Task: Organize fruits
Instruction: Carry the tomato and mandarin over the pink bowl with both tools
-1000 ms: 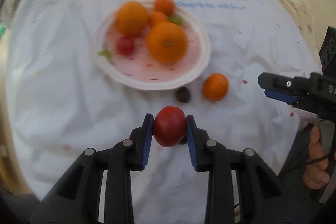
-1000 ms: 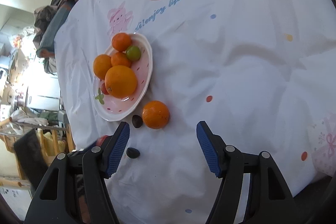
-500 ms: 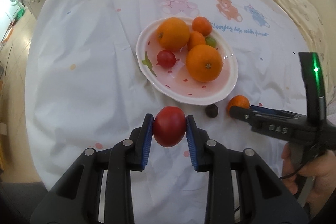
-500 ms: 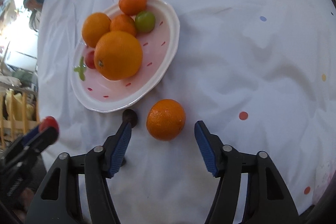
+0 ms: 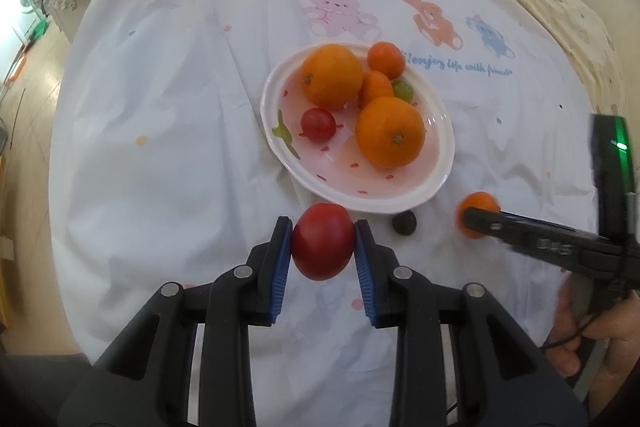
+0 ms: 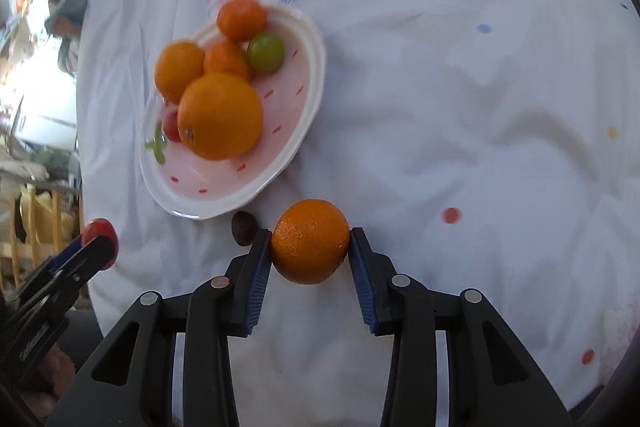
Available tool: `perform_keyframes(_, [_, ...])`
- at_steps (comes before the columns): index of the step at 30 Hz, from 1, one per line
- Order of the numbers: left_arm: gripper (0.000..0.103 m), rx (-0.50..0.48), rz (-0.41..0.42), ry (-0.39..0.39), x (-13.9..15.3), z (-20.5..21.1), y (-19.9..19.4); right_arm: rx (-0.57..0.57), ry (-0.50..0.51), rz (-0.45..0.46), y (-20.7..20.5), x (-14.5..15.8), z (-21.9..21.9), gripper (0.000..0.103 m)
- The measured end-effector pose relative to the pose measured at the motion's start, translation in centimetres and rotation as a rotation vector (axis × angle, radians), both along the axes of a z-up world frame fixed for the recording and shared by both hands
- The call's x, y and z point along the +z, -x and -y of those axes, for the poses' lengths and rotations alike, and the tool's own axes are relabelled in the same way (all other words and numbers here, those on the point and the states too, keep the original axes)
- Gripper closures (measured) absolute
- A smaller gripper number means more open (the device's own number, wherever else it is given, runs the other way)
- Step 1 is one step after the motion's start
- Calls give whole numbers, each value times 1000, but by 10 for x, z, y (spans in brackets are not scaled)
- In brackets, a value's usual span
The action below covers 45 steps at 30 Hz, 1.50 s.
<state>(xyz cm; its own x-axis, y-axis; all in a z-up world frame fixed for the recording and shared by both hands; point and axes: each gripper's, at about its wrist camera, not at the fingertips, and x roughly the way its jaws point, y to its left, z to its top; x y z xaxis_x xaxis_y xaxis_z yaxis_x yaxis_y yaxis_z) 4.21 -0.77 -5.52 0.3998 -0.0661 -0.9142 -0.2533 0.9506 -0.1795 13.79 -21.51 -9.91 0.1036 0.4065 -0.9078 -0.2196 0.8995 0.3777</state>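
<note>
My left tongs (image 5: 322, 247) hold the red tomato (image 5: 322, 246) just short of the plate (image 5: 442, 179)'s near rim. My right tongs (image 6: 310, 253) are closing on the loose orange (image 6: 309, 247) on the cloth beside that rim; pads look touching its sides. Judgement: tomato soft, thin-skinned, so light squeeze; orange firm, round, may roll, so grip across its widest part.

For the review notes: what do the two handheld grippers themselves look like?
Both the left gripper and the right gripper have black plastic frames with silver rivets and ribbed blue pads. The right one's black handle carries a green light and a thin black cable.
</note>
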Motion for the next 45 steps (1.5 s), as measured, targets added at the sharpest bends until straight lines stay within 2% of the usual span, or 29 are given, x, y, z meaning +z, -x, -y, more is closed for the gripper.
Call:
perform_keyframes(4, [76, 1, -1, -2, 4, -7, -11, -57, -85, 53, -9, 25, 14, 62])
perform_keyframes(11, [76, -57, 34, -61, 22, -10, -41, -40, -163, 101, -42, 44, 3, 62])
perform_keyframes(18, [76, -126, -23, -96, -9, -2, -65, -5, -153, 77, -72, 26, -22, 62])
perform_keyframes(22, [75, -109, -27, -55, -23, -1, -72, 8, -148, 60, -81, 13, -32, 62])
perform_keyframes(28, [75, -127, -22, -110, -33, 3, -77, -5, -135, 41, -84, -2, -34, 62])
perform_keyframes(32, [75, -109, -48, -85, -40, 1, -79, -3, -117, 28, -83, -7, -34, 62])
perform_keyframes(45, [75, -124, -67, -88, -44, 8, -79, -2, -100, 27, -81, -9, -37, 60])
